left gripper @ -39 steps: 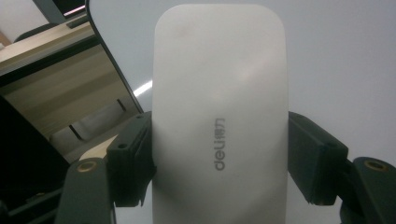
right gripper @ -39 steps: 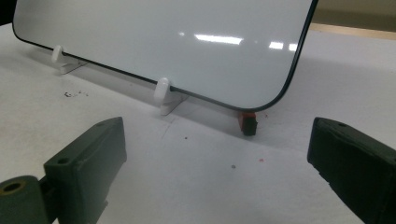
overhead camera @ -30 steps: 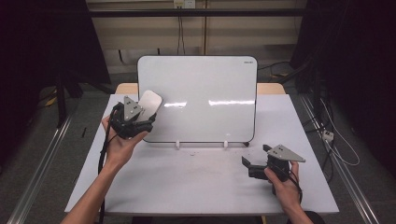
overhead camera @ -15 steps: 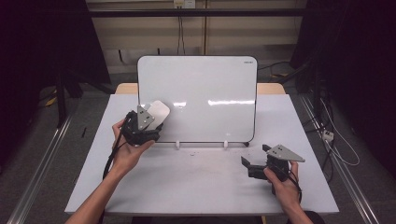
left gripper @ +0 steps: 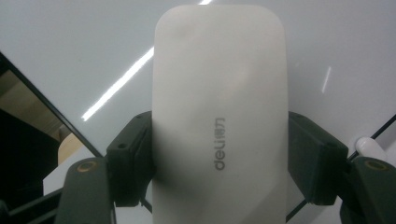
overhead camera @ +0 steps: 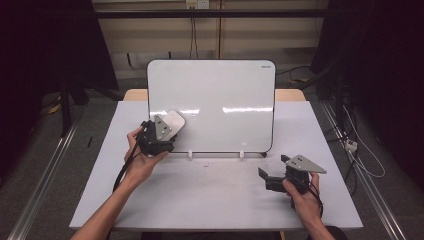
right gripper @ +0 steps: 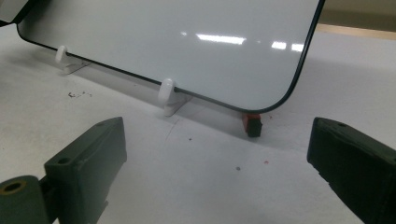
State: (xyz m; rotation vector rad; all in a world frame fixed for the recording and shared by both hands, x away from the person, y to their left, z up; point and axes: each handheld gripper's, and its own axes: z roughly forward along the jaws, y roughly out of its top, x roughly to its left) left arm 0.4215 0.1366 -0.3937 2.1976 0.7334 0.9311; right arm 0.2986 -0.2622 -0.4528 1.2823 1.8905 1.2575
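Observation:
A white whiteboard (overhead camera: 220, 100) with a dark rim stands tilted on small white clip feet (overhead camera: 190, 154) at the middle of the table. My left gripper (overhead camera: 166, 129) is shut on a white eraser (overhead camera: 173, 121) and holds it at the board's lower left corner. In the left gripper view the eraser (left gripper: 219, 84), marked "deli", sits clamped between both pads (left gripper: 133, 163), its far end toward the board face (left gripper: 74, 42). Whether it touches the board I cannot tell. My right gripper (overhead camera: 272, 167) rests on the table at the front right, open and holding nothing, its jaws (right gripper: 215, 154) pointed at the board's lower right corner.
A small red and black piece (right gripper: 252, 122) sits under the board's lower right corner. Dark crumbs (right gripper: 74, 94) dot the white table (overhead camera: 215, 200) in front of the board. A wooden edge (overhead camera: 290, 94) shows behind it. Dark floor and metal rails flank the table.
My left gripper has carried the eraser down and a little to the right along the board's left part. The right gripper has stayed put.

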